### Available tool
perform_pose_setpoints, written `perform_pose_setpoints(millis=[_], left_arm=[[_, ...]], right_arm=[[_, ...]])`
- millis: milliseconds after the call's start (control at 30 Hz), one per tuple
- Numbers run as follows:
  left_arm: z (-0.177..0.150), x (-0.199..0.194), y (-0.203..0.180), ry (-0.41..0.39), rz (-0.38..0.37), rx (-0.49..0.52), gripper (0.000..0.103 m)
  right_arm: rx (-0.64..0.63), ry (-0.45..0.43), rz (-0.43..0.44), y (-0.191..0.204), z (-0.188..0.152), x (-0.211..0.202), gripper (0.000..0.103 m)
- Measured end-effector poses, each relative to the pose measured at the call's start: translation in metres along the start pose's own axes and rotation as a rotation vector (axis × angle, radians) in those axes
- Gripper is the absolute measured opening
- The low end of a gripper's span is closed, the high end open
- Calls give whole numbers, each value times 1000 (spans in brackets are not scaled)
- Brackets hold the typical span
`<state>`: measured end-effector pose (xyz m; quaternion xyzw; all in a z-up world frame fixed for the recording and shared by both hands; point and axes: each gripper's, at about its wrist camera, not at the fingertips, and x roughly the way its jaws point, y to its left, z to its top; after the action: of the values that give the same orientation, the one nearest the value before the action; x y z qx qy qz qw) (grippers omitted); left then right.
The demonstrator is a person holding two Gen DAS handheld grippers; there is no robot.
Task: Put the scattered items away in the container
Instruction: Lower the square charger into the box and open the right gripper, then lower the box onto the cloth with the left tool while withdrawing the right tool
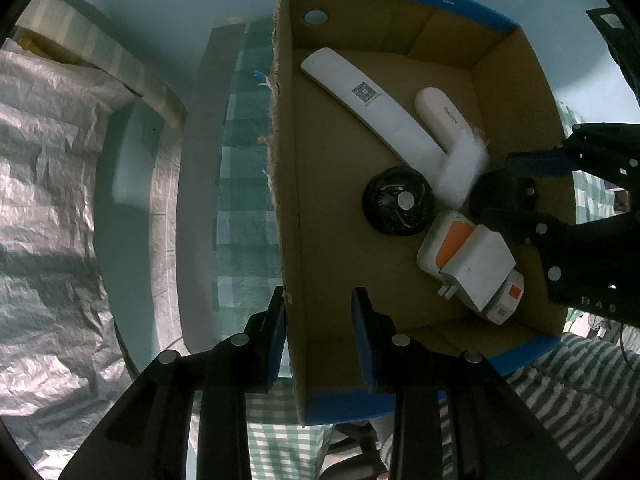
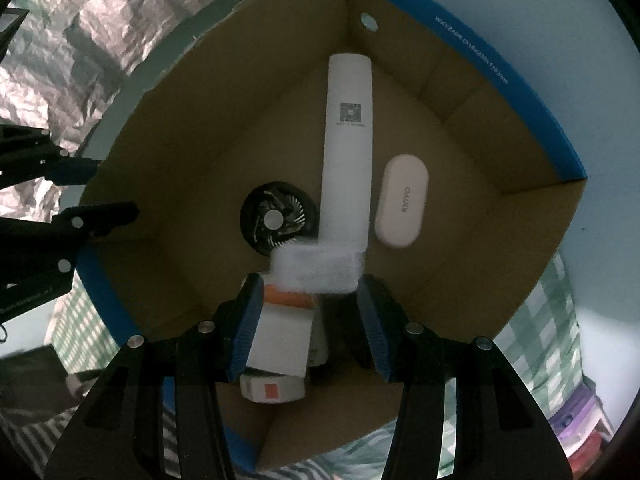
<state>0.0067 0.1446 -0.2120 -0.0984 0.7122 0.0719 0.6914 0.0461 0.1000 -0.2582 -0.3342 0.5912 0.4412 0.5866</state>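
In the left wrist view, the left gripper [image 1: 318, 336] is straddling the torn near wall of the cardboard box [image 1: 288, 200] with its jaws apart and not clamped, so the box could be sliding or tipping if bumped, since nothing is pinning that wall. In the right wrist view, the right gripper [image 2: 310, 320] is hanging inside the box with its jaws apart over a blurred white item [image 2: 316, 266], which is apparently dropping free onto the long white remote [image 2: 348, 148], beside the black fan [image 2: 276, 220] and the white oval case [image 2: 402, 204]; it could be bouncing off that pile or catching a blue pad.
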Motion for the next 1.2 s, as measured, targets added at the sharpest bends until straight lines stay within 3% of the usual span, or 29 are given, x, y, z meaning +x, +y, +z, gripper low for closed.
perform_pose_setpoints(millis=[433, 467, 533, 700, 833, 967, 1200], left_arm=[[-8, -19, -1, -37, 20, -8, 33], [-10, -25, -2, -51, 27, -13, 36], [-13, -36, -4, -82, 32, -30, 52], [-18, -69, -16, -162, 46, -52, 66], [-20, -88, -27, -204, 75, -29, 74], [-20, -109, -35, -256, 94, -24, 81], [-26, -145, -48, -336, 71, -42, 89]], right_arm=[[140, -70, -29, -27, -7, -18, 49], [156, -78, -30, -30, -8, -21, 49], [181, -96, -36, -32, -9, -26, 50], [232, -153, -48, -39, -15, -53, 57], [275, -215, -50, -44, -23, -82, 58], [306, -283, -76, -45, -33, -113, 67], [363, -378, -87, -51, -56, -161, 70]])
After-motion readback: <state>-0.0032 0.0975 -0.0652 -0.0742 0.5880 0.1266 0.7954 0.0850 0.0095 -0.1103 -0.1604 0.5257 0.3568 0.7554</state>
